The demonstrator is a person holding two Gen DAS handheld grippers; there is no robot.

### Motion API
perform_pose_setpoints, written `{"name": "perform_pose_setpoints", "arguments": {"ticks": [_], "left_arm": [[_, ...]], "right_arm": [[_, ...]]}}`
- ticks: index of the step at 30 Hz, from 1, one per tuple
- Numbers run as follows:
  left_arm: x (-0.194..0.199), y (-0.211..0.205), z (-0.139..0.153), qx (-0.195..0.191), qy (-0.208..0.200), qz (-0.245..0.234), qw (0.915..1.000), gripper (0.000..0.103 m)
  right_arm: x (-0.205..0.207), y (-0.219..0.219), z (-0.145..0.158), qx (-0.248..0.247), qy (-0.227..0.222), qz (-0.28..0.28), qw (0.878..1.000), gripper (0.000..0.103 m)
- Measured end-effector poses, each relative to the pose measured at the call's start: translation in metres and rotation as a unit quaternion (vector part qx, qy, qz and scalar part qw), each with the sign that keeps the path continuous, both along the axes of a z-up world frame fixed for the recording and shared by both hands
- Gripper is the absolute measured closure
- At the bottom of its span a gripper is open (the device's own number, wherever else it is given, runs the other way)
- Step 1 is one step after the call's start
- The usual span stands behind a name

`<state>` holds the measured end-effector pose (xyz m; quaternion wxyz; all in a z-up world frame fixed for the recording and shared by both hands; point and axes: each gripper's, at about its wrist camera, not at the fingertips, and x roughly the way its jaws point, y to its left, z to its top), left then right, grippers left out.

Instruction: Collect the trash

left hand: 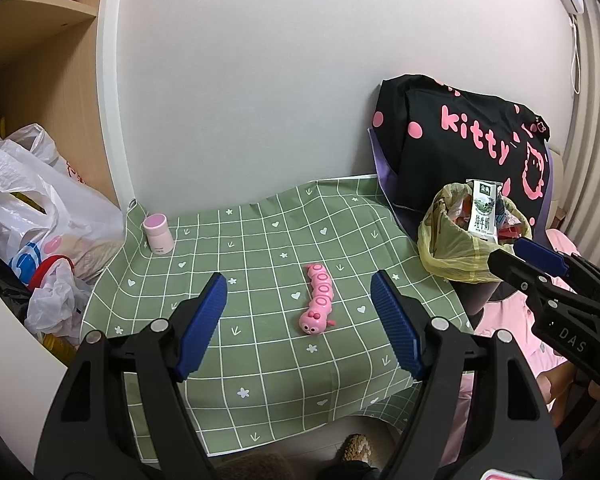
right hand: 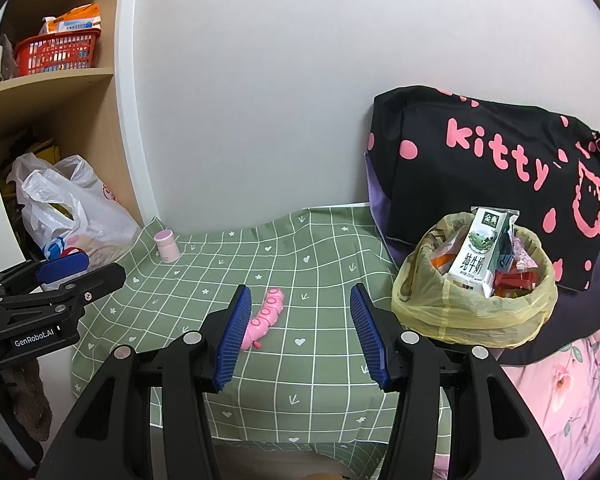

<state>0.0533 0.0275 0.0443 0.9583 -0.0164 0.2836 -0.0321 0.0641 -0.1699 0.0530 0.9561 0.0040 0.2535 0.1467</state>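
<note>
A bin lined with a yellow bag (left hand: 452,256) (right hand: 476,316) stands at the table's right edge, filled with wrappers and a white milk carton (left hand: 483,210) (right hand: 480,252) standing upright in it. My left gripper (left hand: 298,320) is open and empty, above the green checked cloth (left hand: 260,360), with a pink caterpillar toy (left hand: 318,298) between its fingers' lines. My right gripper (right hand: 300,334) is open and empty, left of the bin; it also shows in the left wrist view (left hand: 528,258) beside the bin. The toy (right hand: 266,318) lies just behind its left finger.
A small pink-capped bottle (left hand: 158,234) (right hand: 167,246) stands at the cloth's back left. White plastic bags (left hand: 40,216) (right hand: 68,216) fill the shelf at left. A black "kitty" bag (left hand: 460,148) (right hand: 492,176) leans behind the bin. A red basket (right hand: 58,52) sits on a shelf.
</note>
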Motion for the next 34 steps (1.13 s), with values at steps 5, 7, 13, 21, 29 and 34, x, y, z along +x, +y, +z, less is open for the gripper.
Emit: {"name": "perform_pose_setpoints", "arguments": {"ticks": [5,7,13,21,29,34], "left_arm": [[-0.001,-0.001,0.0,-0.001,0.0,0.001,1.0,0.032],[-0.001,0.0,0.0,-0.001,0.001,0.001,1.0,0.033],[-0.001,0.0,0.0,-0.001,-0.001,0.0,1.0,0.033],[0.001,0.001,-0.002,-0.004,0.001,-0.002,1.0,0.033],[0.043,0.017,-0.033,-0.034,0.069,0.011,0.997,0.033],[0.12,0.055,-0.095,-0.053,0.132,0.094,0.9854,0.028]], "right_arm": [[0.0,-0.001,0.0,0.0,0.0,0.001,1.0,0.055],[0.0,-0.001,0.0,-0.001,-0.001,0.0,1.0,0.055],[0.0,-0.002,0.0,-0.001,-0.001,0.0,1.0,0.055],[0.0,0.0,-0.004,0.0,0.004,-0.003,1.0,0.055],[0.039,0.018,-0.022,-0.031,0.026,0.023,0.999,0.055],[0.118,0.033,-0.063,-0.03,0.091,0.108,0.989,0.047]]}}
